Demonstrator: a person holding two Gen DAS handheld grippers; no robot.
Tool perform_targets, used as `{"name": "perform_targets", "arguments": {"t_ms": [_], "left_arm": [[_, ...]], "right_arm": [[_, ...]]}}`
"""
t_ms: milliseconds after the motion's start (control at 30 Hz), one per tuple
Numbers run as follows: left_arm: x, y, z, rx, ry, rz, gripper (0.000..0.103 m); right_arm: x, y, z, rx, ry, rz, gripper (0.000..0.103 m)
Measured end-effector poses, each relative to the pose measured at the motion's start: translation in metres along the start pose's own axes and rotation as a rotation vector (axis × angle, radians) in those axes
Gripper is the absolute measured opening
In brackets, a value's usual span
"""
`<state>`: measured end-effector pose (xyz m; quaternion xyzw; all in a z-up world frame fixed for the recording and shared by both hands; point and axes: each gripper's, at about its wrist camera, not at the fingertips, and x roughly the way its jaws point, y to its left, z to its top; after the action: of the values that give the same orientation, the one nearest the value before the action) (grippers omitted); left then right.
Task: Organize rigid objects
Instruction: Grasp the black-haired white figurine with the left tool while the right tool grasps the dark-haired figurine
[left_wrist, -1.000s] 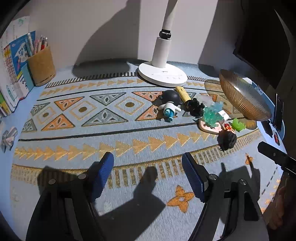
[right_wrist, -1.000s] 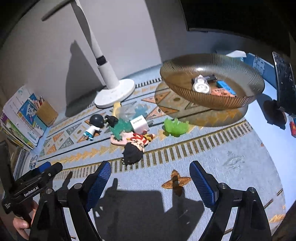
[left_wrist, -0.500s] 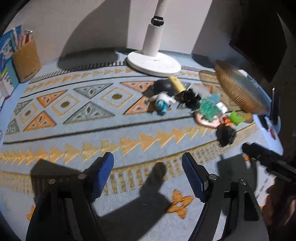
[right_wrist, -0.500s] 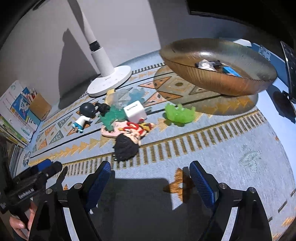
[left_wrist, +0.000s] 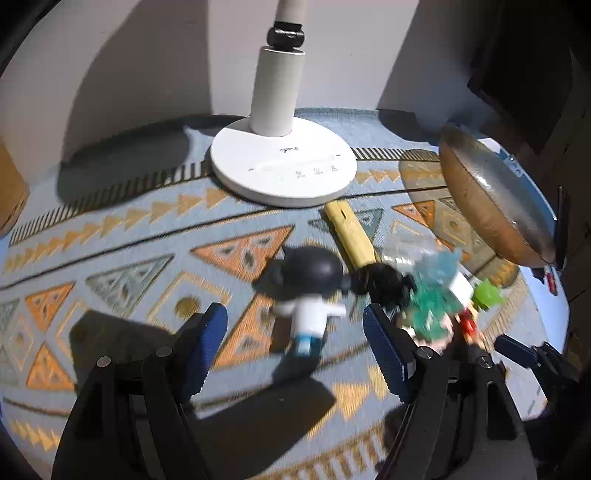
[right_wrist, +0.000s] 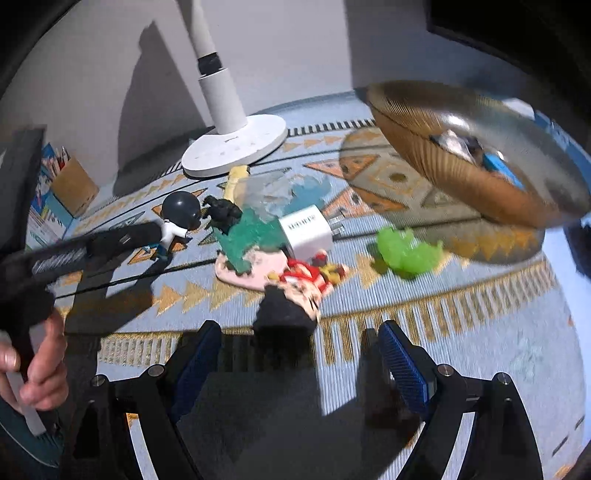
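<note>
Covering the tabletop, a blue patterned mat (left_wrist: 110, 229) runs to a pale wall; white lamp base (left_wrist: 283, 170) far centre, ribbed amber bowl (right_wrist: 476, 162) far right. Left gripper (left_wrist: 295, 332) wide, dark-headed figurine (left_wrist: 308, 291) between its fingers, untouched. Right gripper (right_wrist: 299, 354) wide, near black-haired figurine (right_wrist: 291, 306); toy cluster mid-mat.

The left gripper (left_wrist: 295, 332) was held low with its jaws spread wide, blue pads (left_wrist: 212, 328) facing each other. The right gripper (right_wrist: 299, 354) was likewise wide apart. A bare hand (right_wrist: 35, 369) gripped the left gripper's handle.
</note>
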<state>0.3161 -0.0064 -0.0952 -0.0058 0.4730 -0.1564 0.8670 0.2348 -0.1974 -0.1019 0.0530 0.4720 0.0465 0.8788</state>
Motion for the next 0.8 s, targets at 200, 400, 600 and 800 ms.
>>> {"name": "perform_targets", "arguments": {"t_ms": [200, 400, 600, 800], "left_arm": [[0.019, -0.016, 0.006, 0.058, -0.005, 0.040, 0.065], [0.020, -0.020, 0.000, 0.079, -0.010, 0.062, 0.053], [-0.007, -0.020, -0.026, 0.053, -0.023, 0.034, 0.052], [-0.039, -0.024, -0.066, 0.025, -0.034, 0.013, 0.052]], "right_arm": [[0.014, 0.000, 0.006, 0.005, 0.024, 0.002, 0.077], [0.013, 0.004, 0.004, -0.055, -0.002, -0.023, 0.043], [-0.001, 0.002, -0.011, -0.100, -0.005, 0.011, 0.032], [-0.029, -0.007, -0.034, -0.146, -0.024, 0.106, 0.031]]}}
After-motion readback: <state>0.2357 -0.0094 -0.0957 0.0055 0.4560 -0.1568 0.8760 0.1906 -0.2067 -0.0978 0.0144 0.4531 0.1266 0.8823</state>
